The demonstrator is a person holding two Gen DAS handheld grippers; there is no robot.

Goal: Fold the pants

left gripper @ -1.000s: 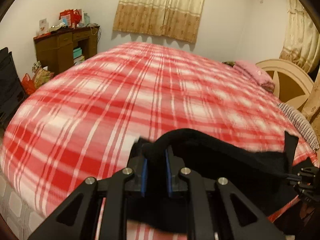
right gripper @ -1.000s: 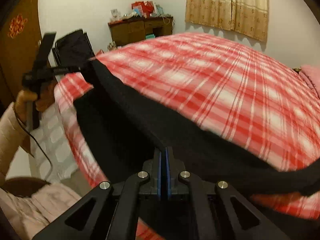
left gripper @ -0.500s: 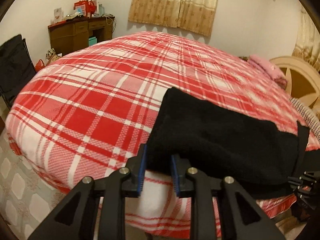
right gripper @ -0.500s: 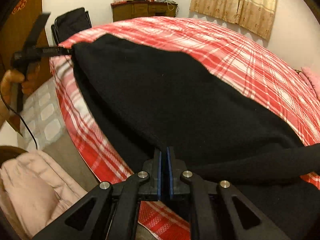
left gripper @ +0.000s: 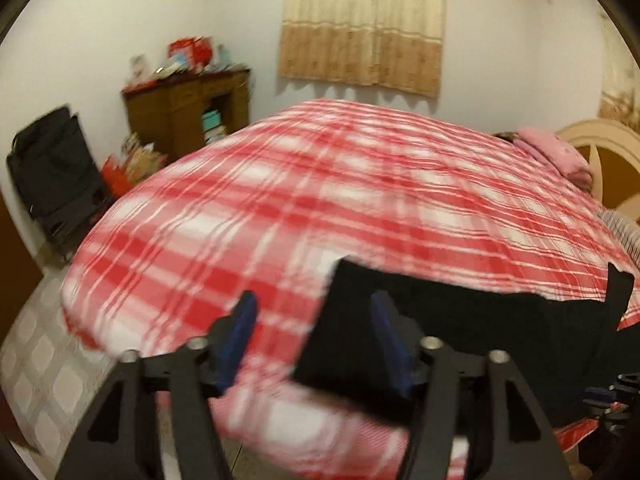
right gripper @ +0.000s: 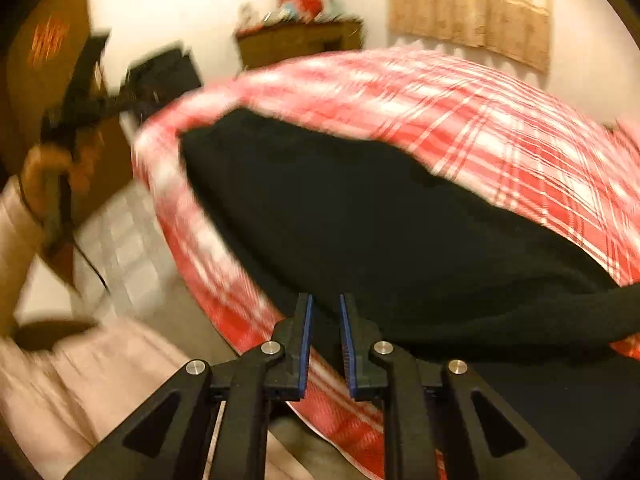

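The black pants (left gripper: 460, 328) lie flat on the near edge of the red plaid bed (left gripper: 340, 200). My left gripper (left gripper: 316, 320) is wide open and empty, just off the pants' left end, its right finger over the cloth. In the right wrist view the pants (right gripper: 400, 232) spread across the bed's near side. My right gripper (right gripper: 324, 316) is open a little and empty, at the pants' near edge. The left gripper (right gripper: 84, 96) shows there at far left, held in a hand.
A wooden dresser (left gripper: 188, 116) and a black bag (left gripper: 52, 172) stand by the far wall left of the bed. A pink pillow (left gripper: 556, 152) and round headboard (left gripper: 608, 160) are at the right. Tiled floor (left gripper: 36, 360) lies below the bed's left edge.
Both grippers have let go of the pants, which now lie on the bed. The left gripper opened wide and drew back to the left; the right gripper opened slightly and pulled back.
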